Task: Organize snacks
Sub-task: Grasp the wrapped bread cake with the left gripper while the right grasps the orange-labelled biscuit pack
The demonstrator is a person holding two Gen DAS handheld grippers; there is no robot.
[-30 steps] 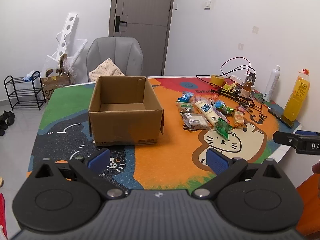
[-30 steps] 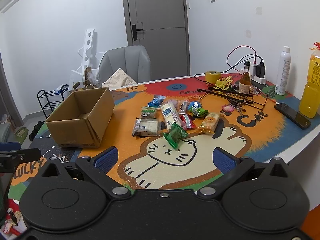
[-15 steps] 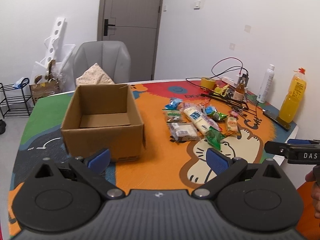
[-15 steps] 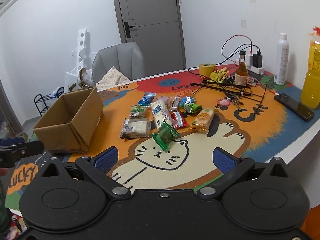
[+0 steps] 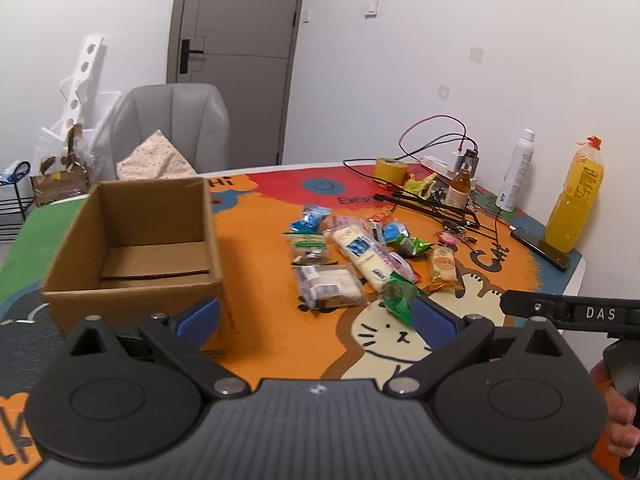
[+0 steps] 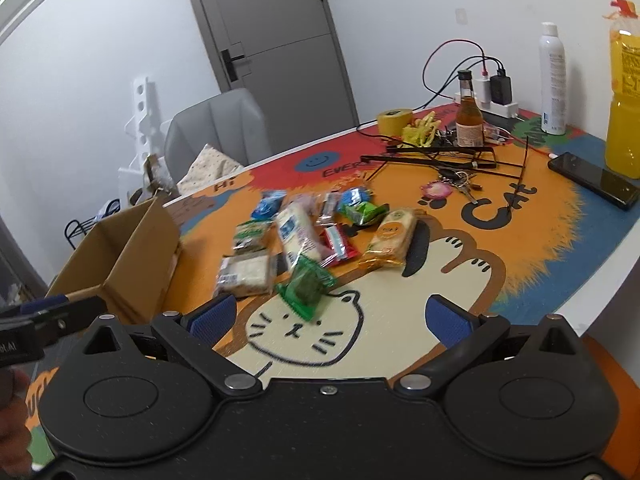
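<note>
Cardboard box sits open-topped at left on the cartoon mat, nothing inside. L gripper hovers w/ jaws spread wide, holding nothing. Snacks lie heaped mid-mat, right of box, apart from it; green packet nearest. R gripper likewise spread, empty. Mat reads "Hi", "CAt". Far right: orange bottle. Other tool's arm marked "DAS".

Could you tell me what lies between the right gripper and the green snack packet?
Only bare mat: the right wrist view shows nothing between the open right gripper and the green packet.
</note>
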